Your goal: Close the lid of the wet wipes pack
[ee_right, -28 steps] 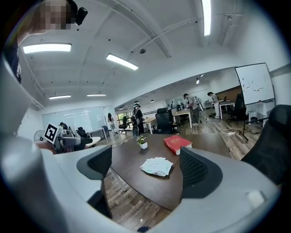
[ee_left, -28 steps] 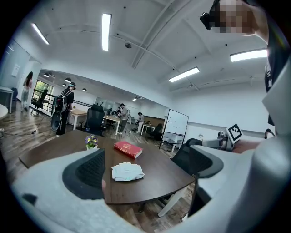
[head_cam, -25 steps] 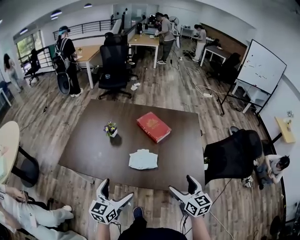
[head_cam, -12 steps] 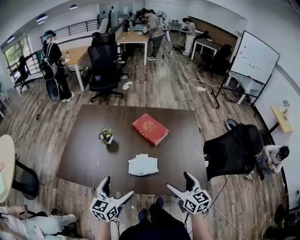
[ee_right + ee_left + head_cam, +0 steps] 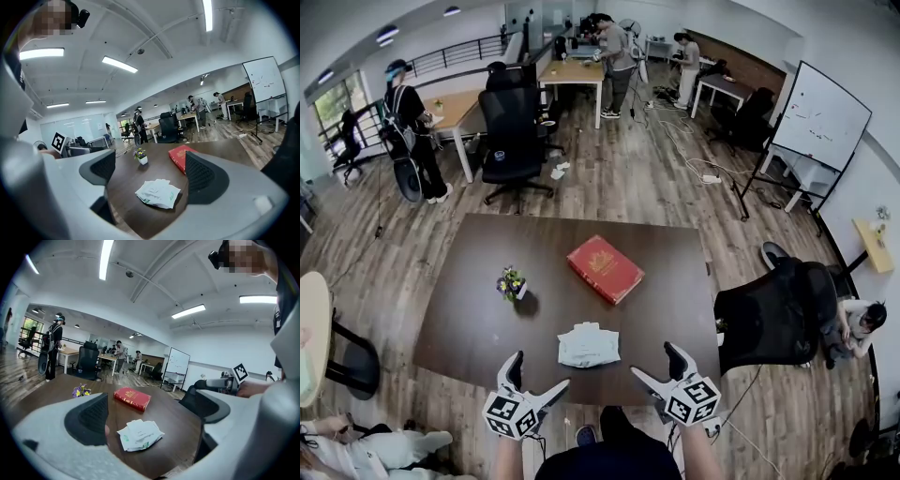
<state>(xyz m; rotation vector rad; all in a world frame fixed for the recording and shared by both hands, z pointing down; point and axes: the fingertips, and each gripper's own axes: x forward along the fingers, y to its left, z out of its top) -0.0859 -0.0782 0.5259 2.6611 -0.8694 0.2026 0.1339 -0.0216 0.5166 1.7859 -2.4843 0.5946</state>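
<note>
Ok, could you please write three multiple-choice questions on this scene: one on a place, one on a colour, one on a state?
1. Where on the table does the wet wipes pack lie?
A. Near the near edge, about midway along it
B. On the floor
C. At the far edge

2. What colour is the book?
A. Blue
B. Red
C. Green

3. How are the left gripper and the right gripper?
A. Left shut on the pack
B. Right shut on the book
C. Both open, holding nothing

Answers:
1 A, the pack lies just ahead of both grippers.
2 B, its cover is red in every view.
3 C, each gripper view shows the jaws apart, gripping nothing.
</note>
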